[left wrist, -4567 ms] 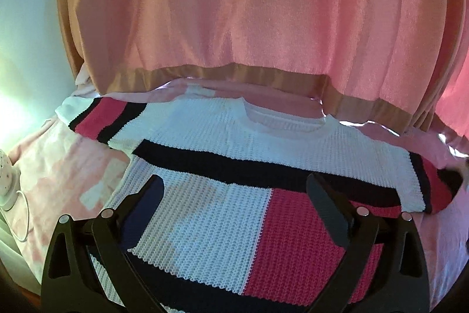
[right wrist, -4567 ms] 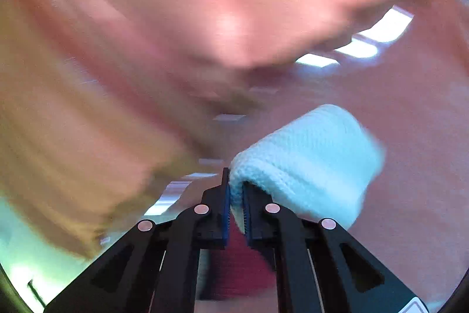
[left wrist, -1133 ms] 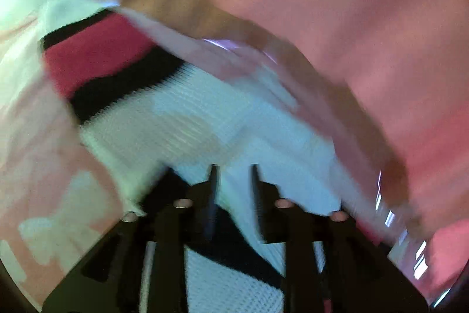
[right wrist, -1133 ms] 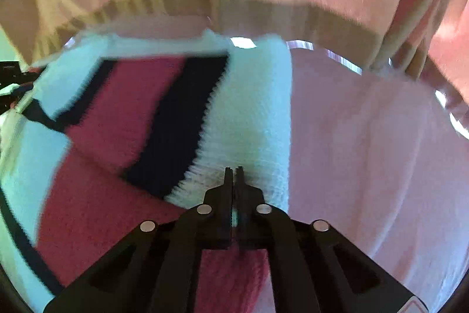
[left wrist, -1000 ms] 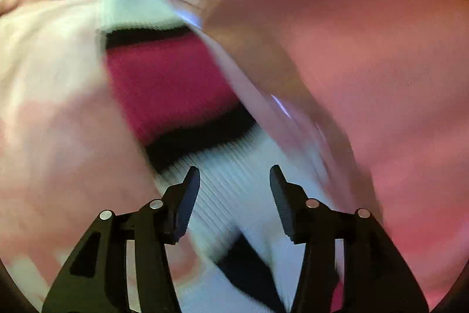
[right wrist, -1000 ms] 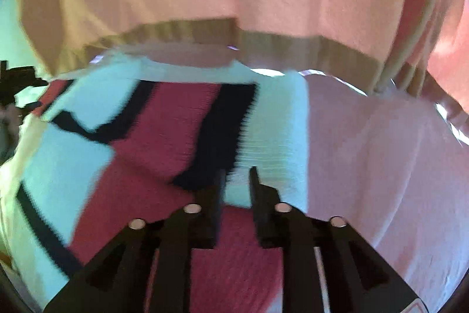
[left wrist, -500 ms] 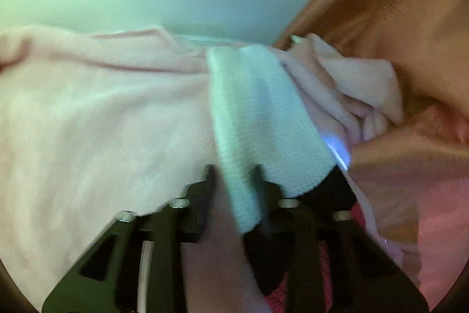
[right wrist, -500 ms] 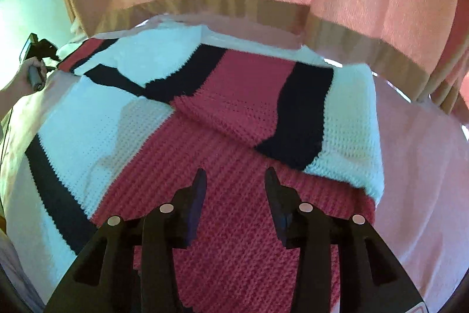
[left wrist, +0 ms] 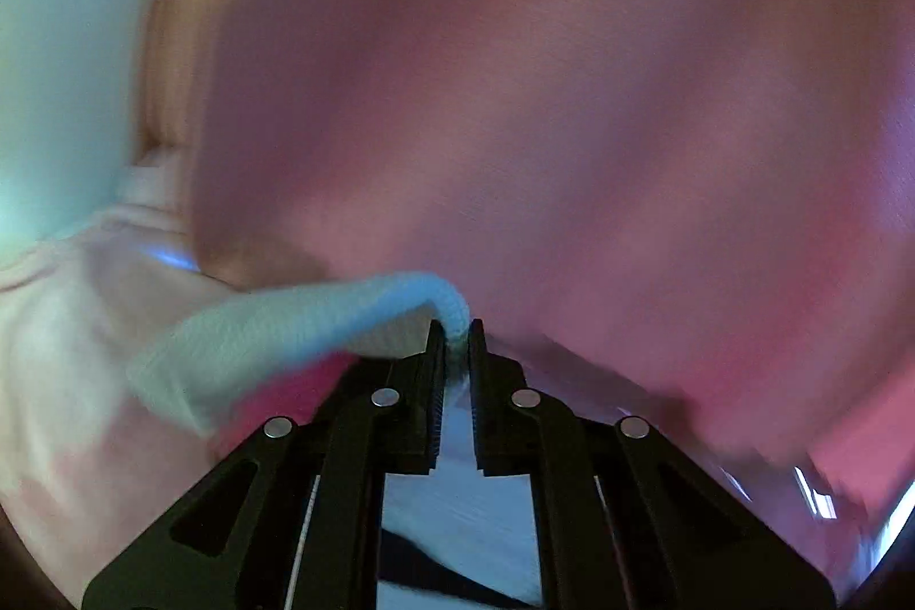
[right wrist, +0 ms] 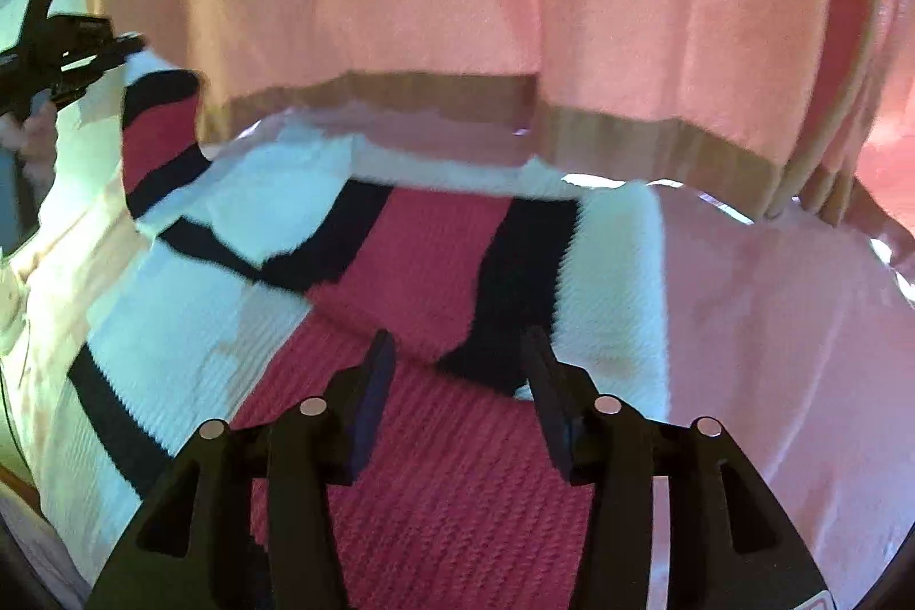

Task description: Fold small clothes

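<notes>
Left gripper: jaws pinched on the sweater cuff – lifted.
Right gripper: above the sweater – jaws just opening, nothing between.

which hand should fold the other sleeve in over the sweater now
Left. The left tool is already shut on the white cuff of the raised sleeve. The right tool is open and empty above the folded sleeve.

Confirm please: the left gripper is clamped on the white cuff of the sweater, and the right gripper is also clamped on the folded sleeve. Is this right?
Not quite. The left gripper is clamped on the white cuff, but the right gripper is open above the folded sleeve, gripping nothing, as the right wrist view shows.
</notes>
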The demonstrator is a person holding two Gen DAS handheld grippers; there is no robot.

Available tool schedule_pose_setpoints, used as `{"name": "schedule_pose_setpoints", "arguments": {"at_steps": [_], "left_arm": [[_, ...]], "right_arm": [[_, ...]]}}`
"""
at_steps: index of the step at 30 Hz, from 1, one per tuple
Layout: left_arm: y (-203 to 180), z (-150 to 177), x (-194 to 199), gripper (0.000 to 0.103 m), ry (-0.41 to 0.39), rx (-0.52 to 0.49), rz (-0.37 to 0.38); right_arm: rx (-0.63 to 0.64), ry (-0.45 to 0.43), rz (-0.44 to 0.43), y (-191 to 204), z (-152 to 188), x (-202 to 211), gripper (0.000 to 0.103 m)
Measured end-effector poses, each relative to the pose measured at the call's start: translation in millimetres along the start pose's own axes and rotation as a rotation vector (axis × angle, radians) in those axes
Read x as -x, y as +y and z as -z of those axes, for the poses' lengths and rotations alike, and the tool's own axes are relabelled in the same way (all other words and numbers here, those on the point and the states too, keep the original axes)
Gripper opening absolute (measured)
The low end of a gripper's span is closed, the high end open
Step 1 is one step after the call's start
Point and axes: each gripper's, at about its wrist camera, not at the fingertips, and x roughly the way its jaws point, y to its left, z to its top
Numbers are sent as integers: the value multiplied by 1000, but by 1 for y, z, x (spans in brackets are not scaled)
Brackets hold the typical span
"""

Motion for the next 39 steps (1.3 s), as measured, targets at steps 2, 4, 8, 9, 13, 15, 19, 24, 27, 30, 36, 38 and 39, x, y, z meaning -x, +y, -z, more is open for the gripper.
{"name": "schedule_pose_setpoints", "arguments": {"at_steps": [2, 4, 8, 9, 13, 15, 19, 24, 27, 30, 36, 38, 39], "left_arm": [[-58, 39, -8, 11, 104, -70, 74], [-97, 88, -27, 18, 230, -101, 113], [-99, 153, -44, 34, 406, -29, 64], [-89, 160, -41, 34, 434, 12, 57], [-40, 148, -14, 50, 365, 113, 4], [-18, 137, -5, 52, 332, 156, -26], [24, 124, -15, 52, 302, 245, -65], [73, 119, -43, 52, 304, 342, -112], [95, 125, -59, 50, 311, 435, -92], [105, 129, -68, 43, 321, 483, -71], [107, 127, -79, 8, 320, 513, -65], [103, 121, -71, 7, 269, 503, -86], [100, 116, -65, 7, 243, 495, -91]], "right_arm": [[-18, -9, 24, -12, -3, 5, 52], [-47, 11, 45, -27, -6, 4, 55], [-109, 36, 60, -51, -7, 3, 56], [-125, 40, 48, -56, -8, 3, 56], [-127, 50, 18, -58, -11, -3, 59], [-126, 63, -6, -53, -12, -12, 59], [-152, 108, -72, -40, -16, -38, 59], [-290, 179, -111, -54, -13, -75, 59], [-369, 195, -139, -65, -12, -94, 60], [-401, 181, -165, -66, -12, -108, 61], [-337, 161, -242, -47, -19, -120, 7], [-316, 100, -228, -43, -27, -107, 6], [-293, 43, -227, -41, -37, -89, 6]]}}
